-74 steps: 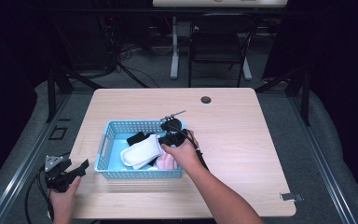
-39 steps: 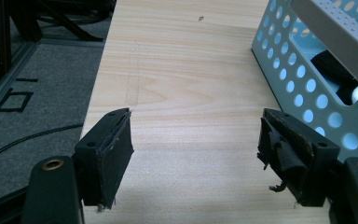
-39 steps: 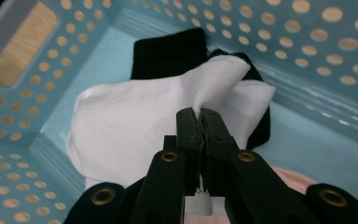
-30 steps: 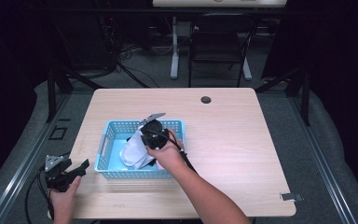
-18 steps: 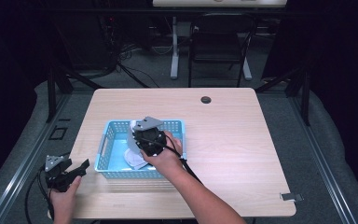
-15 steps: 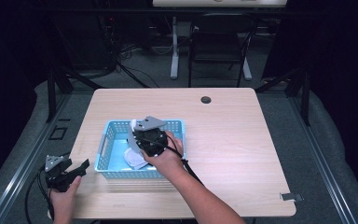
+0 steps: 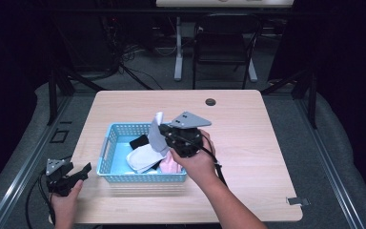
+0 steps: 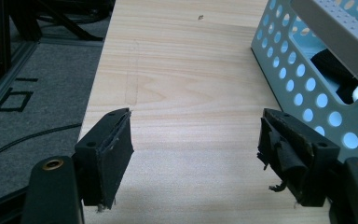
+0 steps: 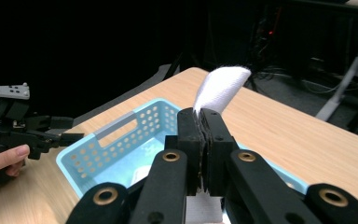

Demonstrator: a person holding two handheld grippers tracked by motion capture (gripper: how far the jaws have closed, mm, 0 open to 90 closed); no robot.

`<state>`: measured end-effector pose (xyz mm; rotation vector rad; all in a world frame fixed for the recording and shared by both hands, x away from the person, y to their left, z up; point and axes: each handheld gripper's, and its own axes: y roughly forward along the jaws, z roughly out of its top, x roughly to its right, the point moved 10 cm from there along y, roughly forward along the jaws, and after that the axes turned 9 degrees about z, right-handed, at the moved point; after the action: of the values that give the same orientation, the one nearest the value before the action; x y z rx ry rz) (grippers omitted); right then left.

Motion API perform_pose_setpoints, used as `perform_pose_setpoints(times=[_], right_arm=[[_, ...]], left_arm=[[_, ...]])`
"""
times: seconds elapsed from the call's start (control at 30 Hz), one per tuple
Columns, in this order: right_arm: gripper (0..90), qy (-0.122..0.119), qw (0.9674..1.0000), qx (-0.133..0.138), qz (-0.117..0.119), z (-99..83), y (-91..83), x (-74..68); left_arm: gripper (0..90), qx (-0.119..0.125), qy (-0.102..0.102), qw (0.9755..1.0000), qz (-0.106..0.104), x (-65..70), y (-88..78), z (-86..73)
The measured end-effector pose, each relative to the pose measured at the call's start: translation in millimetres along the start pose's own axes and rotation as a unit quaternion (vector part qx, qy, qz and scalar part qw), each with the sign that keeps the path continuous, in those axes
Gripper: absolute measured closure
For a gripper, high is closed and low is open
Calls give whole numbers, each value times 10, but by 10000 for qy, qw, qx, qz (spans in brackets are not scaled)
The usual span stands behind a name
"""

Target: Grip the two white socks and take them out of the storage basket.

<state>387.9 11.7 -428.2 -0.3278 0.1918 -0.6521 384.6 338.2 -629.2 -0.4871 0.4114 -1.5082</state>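
1. The left gripper [image 7: 71, 175] rests at the table's [image 7: 267, 143] left edge, jaws spread wide on nothing.
2. The blue basket [image 7: 108, 143] holds a white sock [image 7: 140, 157], something black [image 7: 138, 141] and something pink [image 7: 171, 164], each partly hidden.
3. The right gripper [image 9: 203, 122] pinches another white sock [image 9: 220, 88] above the basket; its lower end is hidden behind the jaws.

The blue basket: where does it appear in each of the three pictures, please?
High view: the blue basket sits left of centre on the table.
Left gripper view: its perforated wall fills the upper right corner.
Right gripper view: it lies at lower centre, behind the shut jaws.
Shared landmark: the light wooden table.
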Motion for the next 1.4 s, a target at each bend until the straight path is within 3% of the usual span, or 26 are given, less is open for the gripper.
perform_pose_setpoints(times=[0.27,0.33,0.47,0.63,0.93,1.4], right_arm=[[880,70,9993,169,-334,-69,-509,219],[880,117,9991,207,-360,-88,-567,247],[880,210,9977,198,-610,-215,-804,394],[880,408,9955,215,-834,-374,-966,541],[880,463,9923,57,-1145,-650,-1015,699],[880,889,9890,-314,-1143,-1247,-844,876]], left_arm=[[259,-2,-10,10000,12,-5,-4,-1],[259,-3,-8,10000,4,-5,-4,-1],[259,23,8,10000,18,3,0,2],[259,1,19,10000,12,6,1,-3],[259,-5,4,10000,6,0,0,-4],[259,-12,6,10000,8,-2,5,-7]])
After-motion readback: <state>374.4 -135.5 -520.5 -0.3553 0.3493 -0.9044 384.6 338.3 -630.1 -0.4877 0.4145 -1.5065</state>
